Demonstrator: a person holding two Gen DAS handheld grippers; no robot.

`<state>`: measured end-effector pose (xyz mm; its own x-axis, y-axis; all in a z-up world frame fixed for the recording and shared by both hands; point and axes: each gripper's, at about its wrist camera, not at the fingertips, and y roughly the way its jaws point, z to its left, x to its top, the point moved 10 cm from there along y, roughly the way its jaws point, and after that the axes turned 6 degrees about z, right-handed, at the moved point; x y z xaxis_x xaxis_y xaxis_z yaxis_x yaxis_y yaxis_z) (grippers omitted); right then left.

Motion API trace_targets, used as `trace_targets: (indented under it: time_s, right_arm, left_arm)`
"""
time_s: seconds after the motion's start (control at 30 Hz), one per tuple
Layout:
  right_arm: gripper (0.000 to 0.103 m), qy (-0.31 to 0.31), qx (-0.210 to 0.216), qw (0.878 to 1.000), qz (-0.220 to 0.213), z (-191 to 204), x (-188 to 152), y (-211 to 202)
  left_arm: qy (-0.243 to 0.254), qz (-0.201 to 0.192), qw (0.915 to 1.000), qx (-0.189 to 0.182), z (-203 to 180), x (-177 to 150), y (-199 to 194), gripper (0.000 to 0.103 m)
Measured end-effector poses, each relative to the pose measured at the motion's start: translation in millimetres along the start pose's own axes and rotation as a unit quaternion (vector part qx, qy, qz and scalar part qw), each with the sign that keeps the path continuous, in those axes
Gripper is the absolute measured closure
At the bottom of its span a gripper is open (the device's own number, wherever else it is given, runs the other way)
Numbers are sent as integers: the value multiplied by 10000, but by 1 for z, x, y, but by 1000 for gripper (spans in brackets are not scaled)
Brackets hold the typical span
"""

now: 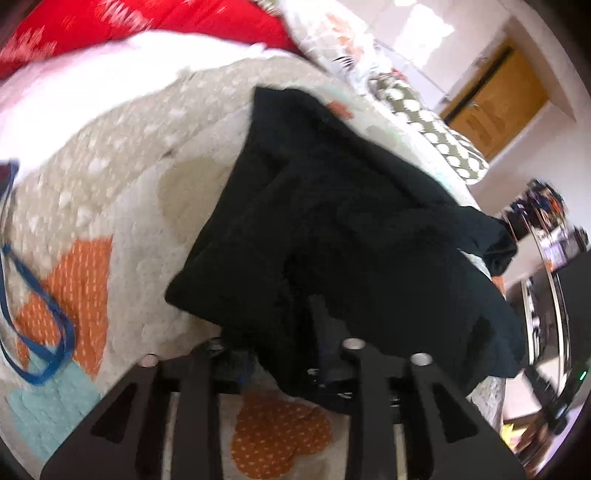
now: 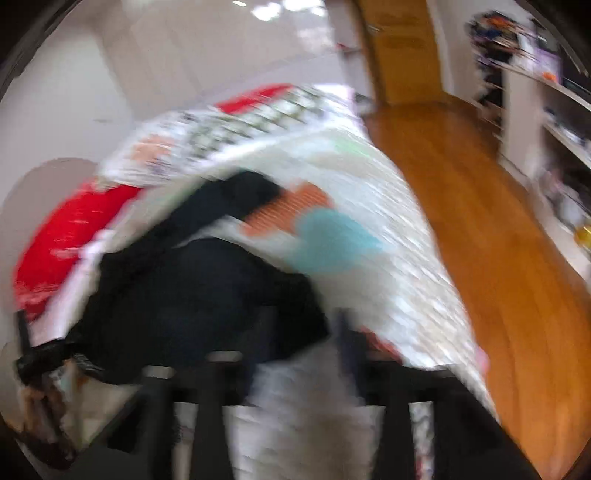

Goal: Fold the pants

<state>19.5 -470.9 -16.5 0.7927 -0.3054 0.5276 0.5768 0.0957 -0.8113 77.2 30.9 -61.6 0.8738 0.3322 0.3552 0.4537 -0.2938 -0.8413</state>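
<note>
The black pants [image 1: 332,221] lie bunched on a quilted bedspread [image 1: 122,192] with orange and teal patches. In the left wrist view the cloth drapes over my left gripper [image 1: 280,354] and hides its fingertips; the cloth seems pinched between them. In the right wrist view, which is strongly blurred, the pants [image 2: 199,295] lie left of centre. My right gripper [image 2: 303,332] stands open at the pants' right edge, its left finger against the black cloth and its right finger over the bedspread [image 2: 388,240].
A red blanket [image 1: 147,22] and a spotted pillow [image 1: 432,129] lie at the bed's far side. A blue strap [image 1: 40,314] lies on the quilt at left. Wooden floor [image 2: 480,221], a wooden door [image 2: 399,48] and cluttered shelves [image 2: 554,129] are to the right.
</note>
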Motion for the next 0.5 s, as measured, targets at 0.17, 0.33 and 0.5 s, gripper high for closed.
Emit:
trace_targets:
  time_s: [0.17,0.33,0.5]
  right_arm:
    - [33,295,448,9984,174,-6,-31,9]
    - [30,411,906,9949,174,10,-31,37]
    - [68,583,1233,9907,-2,23,-2,55]
  left_arm:
    - [-179,-171,9994,-255,5,-5,-12,23]
    - [-455,-286,9982,-273,6,-1,-6,16]
    - [-274,-329,9987,-268,-10,8,3,28]
